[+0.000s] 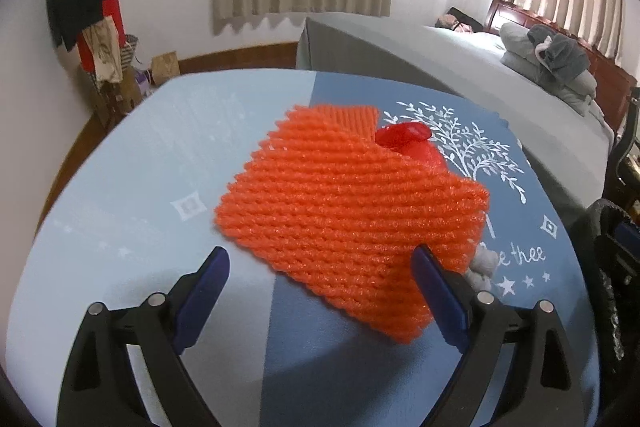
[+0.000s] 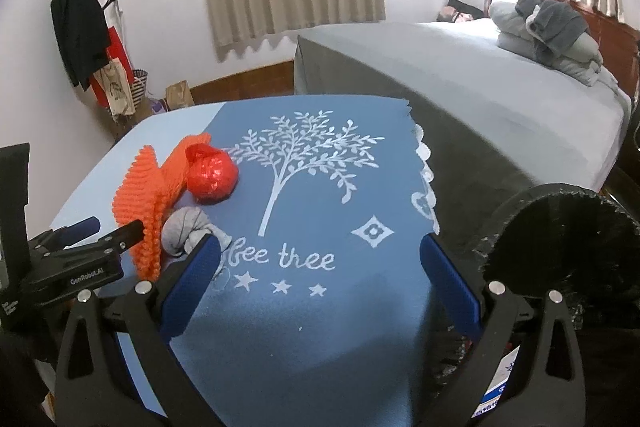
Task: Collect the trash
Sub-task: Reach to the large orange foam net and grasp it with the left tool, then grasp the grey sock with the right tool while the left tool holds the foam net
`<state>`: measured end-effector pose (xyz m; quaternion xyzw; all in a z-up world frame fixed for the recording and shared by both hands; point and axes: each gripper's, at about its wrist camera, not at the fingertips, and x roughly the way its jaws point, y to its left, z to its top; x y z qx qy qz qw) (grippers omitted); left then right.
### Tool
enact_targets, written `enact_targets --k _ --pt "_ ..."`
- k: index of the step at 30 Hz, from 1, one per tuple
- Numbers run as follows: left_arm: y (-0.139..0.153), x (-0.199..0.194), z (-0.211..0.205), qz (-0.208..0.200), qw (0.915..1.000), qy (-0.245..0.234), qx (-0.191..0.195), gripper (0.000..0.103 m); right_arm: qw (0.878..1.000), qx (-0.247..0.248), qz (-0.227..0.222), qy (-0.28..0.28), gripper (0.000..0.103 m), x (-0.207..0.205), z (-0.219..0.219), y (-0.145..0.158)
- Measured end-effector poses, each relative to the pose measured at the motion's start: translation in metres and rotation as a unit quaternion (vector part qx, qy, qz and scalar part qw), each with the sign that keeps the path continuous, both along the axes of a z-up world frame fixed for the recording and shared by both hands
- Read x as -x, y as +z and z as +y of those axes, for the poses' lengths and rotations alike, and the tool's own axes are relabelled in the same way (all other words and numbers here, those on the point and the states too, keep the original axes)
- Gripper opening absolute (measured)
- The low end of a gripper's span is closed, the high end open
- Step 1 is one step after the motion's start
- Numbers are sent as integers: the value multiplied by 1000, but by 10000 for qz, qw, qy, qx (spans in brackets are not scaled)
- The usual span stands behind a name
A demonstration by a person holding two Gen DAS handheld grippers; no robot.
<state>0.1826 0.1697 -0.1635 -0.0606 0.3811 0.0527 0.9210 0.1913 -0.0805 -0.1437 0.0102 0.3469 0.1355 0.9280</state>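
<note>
The orange foam net (image 1: 340,219) lies on the blue cloth-covered surface (image 1: 120,163), just left of the white tree print (image 2: 296,159) that serves as the landmark here. The left gripper (image 1: 320,291) has its jaws released and spread wide, one on either side of the net's near corner; the right-hand jaw looks to be touching the net's edge, the other stands apart from it. A crumpled red plastic bag (image 2: 212,175) sits against the net, between it and the tree's trunk. A knotted grey cloth (image 2: 186,233) rests below and left of the tree, beside the printed lettering. The right gripper (image 2: 320,275) hangs with jaws released and grasping nothing, below the tree, over the row of stars. A black-lined bin (image 2: 560,239) stands right of the tree, past the cloth's scalloped edge.
</note>
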Motion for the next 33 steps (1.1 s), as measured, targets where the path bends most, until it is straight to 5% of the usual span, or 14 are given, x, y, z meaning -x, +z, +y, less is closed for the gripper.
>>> enact_targets --k 8,17,20,33 --pt "-13 -2 17 86 9979 62 643 90 9999 60 89 74 97 -2 8 -7" --pt "-16 -4 11 133 9972 -260 686 30 9998 81 126 115 97 -5 12 -9" --pt "-14 -3 8 89 9979 -328 557 20 9998 78 125 119 97 -4 13 -9" --pt "10 19 24 -174 9995 -194 180 14 9997 23 133 204 97 -7 21 -8"
